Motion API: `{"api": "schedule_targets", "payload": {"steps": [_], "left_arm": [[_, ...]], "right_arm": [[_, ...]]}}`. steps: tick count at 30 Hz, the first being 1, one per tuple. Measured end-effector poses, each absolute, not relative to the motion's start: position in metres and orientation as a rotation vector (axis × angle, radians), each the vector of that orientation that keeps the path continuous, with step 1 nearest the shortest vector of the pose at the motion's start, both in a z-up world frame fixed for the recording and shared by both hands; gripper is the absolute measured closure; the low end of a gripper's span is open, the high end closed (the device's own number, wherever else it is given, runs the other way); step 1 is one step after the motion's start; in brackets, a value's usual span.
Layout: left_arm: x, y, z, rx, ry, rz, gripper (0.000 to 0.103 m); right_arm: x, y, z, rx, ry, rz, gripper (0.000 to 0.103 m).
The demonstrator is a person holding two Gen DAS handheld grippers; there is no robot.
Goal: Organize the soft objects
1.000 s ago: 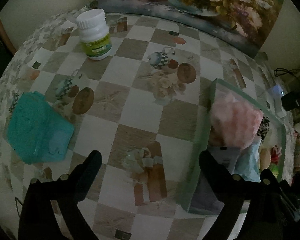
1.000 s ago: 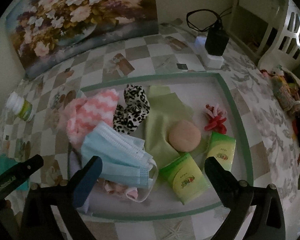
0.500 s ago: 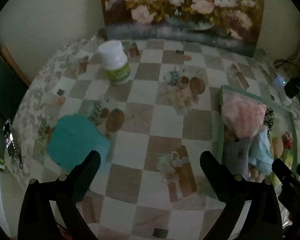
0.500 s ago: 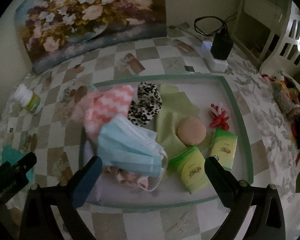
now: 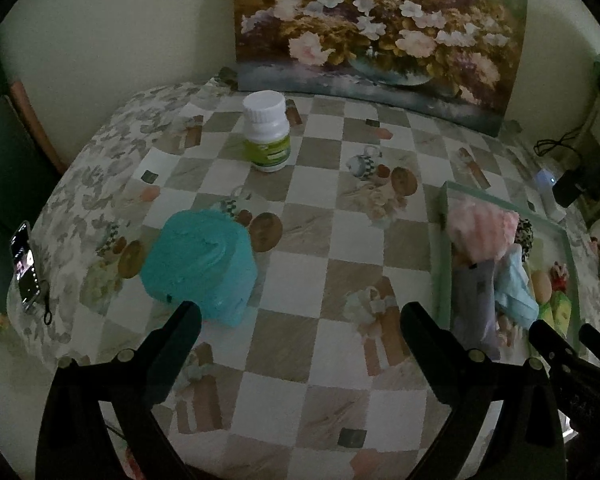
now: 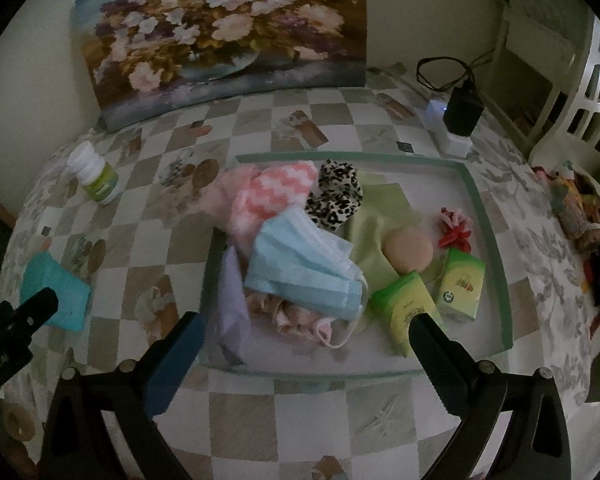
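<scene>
On the tabletop (image 5: 320, 240), the tray (image 6: 488, 240) at right held most soft items; the teal cloth (image 5: 200, 264) lay left, outside. Left tool (image 5: 300, 320) and right tool (image 6: 304, 332) gaped wide, empty. Snagging the mask (image 6: 304, 272) could drag neighbours out.

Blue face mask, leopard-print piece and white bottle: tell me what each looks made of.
Blue face mask: probably thin nonwoven fabric, matte, with pleated folds and a crimped edge.
Leopard-print piece: soft plush-looking fabric, bunched; the exact cloth is unclear.
White bottle: likely smooth plastic, with a ribbed cap and a green paper-like label.
</scene>
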State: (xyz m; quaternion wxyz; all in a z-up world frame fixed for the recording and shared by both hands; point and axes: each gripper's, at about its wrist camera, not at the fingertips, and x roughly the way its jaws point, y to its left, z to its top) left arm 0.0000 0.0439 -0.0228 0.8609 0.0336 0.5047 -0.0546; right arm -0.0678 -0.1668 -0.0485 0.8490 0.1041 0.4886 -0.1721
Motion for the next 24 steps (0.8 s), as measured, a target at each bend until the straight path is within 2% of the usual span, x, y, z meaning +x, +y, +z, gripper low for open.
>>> {"api": "schedule_targets", "payload": {"steps": [24], "left_arm": [[-0.028,0.066,-0.016,0.121,1.083,-0.091,0.003]], "right_arm": [[-0.085,-0.143,-0.032,0.158,1.002,-0.328,0.0]]}}
